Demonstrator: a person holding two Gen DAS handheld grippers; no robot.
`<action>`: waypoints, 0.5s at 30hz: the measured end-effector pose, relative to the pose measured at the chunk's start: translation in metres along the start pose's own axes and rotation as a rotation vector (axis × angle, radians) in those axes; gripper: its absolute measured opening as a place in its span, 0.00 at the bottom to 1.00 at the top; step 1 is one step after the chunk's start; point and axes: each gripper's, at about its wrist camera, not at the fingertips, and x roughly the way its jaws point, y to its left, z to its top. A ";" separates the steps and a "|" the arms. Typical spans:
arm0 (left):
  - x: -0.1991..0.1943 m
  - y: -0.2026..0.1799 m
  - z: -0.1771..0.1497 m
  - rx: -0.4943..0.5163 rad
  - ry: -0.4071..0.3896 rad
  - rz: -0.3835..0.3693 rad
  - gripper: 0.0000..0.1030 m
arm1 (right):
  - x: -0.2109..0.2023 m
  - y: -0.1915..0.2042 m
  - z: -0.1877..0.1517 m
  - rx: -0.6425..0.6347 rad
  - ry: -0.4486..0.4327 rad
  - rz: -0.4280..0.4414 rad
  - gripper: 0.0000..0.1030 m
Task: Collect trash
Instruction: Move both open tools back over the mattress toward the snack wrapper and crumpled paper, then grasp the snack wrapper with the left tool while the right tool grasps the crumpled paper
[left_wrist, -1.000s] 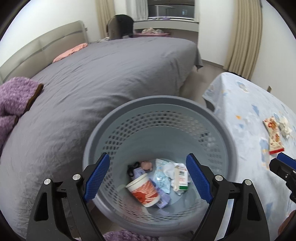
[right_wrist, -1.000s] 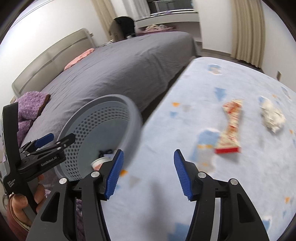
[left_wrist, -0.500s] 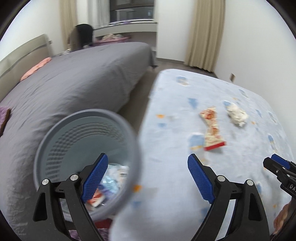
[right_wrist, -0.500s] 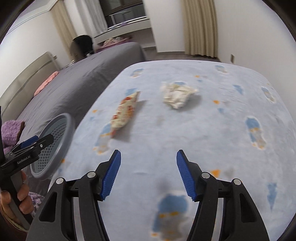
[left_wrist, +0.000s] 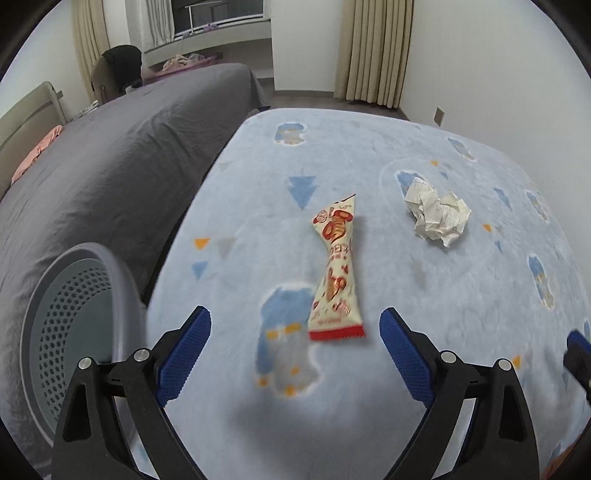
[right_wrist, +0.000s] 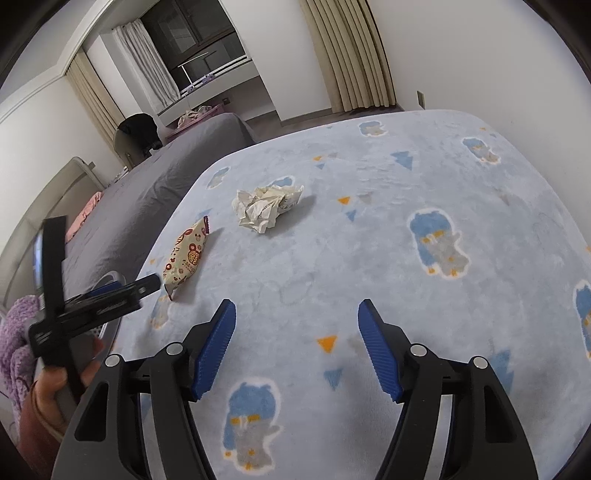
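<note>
Hovering left gripper (left_wrist: 295, 350), jaws opening, empty

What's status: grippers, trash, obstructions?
Left gripper, right gripper empty, jaws opening. Snack wrapper, crumpled paper on blanket. Nothing blocking.

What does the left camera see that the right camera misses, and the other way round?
Only the left wrist view shows inside the perforated grey bin beside the bed. Only the right wrist view shows the person's hand gripping the other tool, and a purple blanket. Both show the snack wrapper and crumpled paper lying apart on the blue blanket, with nothing between either camera's own opening jaws.
</note>
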 end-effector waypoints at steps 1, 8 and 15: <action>0.005 -0.002 0.003 0.002 0.005 0.005 0.88 | 0.000 -0.001 0.000 0.003 0.004 0.004 0.64; 0.043 -0.021 0.019 0.038 0.037 0.050 0.88 | -0.001 -0.015 0.001 0.036 0.000 0.021 0.64; 0.060 -0.028 0.021 0.036 0.055 0.004 0.61 | 0.004 -0.020 0.000 0.051 0.017 0.017 0.64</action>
